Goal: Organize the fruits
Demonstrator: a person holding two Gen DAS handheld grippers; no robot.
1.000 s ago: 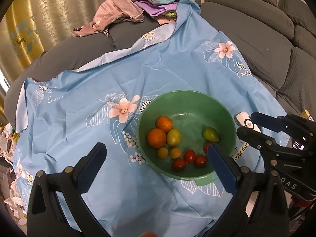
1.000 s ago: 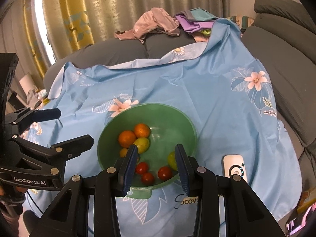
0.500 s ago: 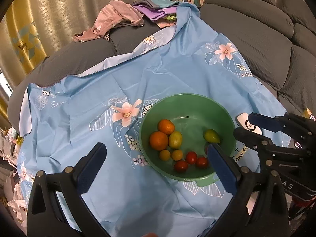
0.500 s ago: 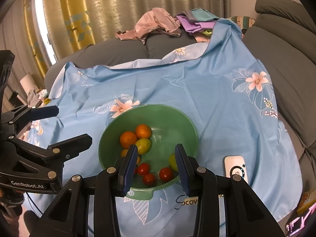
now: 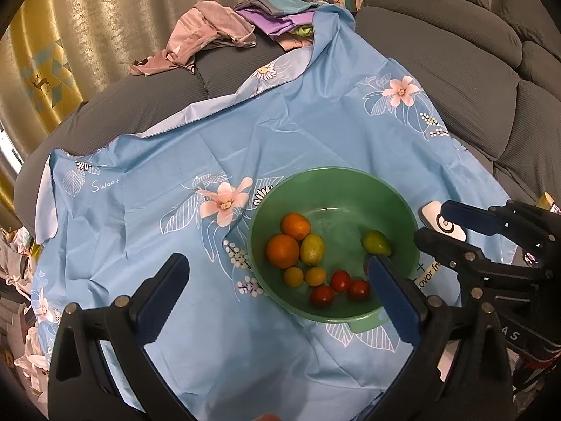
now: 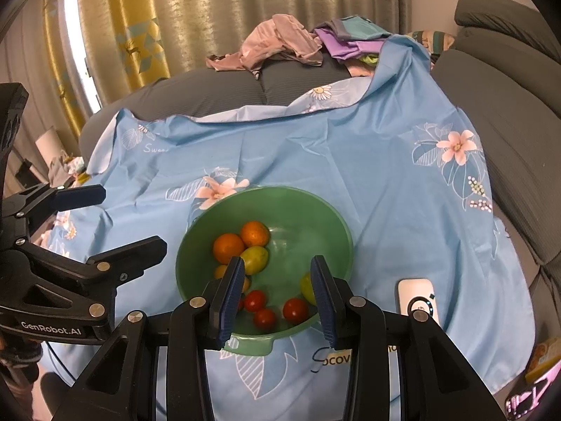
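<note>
A green bowl (image 5: 336,182) (image 6: 280,196) sits on a blue flowered cloth (image 5: 210,147). In it lie two oranges (image 5: 282,251), a yellow-green fruit (image 5: 311,248), a second green one (image 5: 376,240), two small yellow fruits (image 5: 293,276) and three red tomatoes (image 5: 322,295) (image 6: 295,309). My left gripper (image 5: 275,266) hovers over the bowl's near left side, jaws wide open and empty. My right gripper (image 6: 277,263) hangs over the bowl's near rim, jaws narrowly apart with nothing between them. Each gripper also shows in the other's view: left gripper (image 6: 128,219), right gripper (image 5: 436,224).
A white remote (image 6: 417,298) (image 5: 441,222) lies on the cloth right of the bowl. Crumpled clothes (image 5: 210,38) are piled at the back on the grey sofa (image 5: 455,52). Curtains hang behind. A yellow packet (image 6: 543,358) sits at the right edge.
</note>
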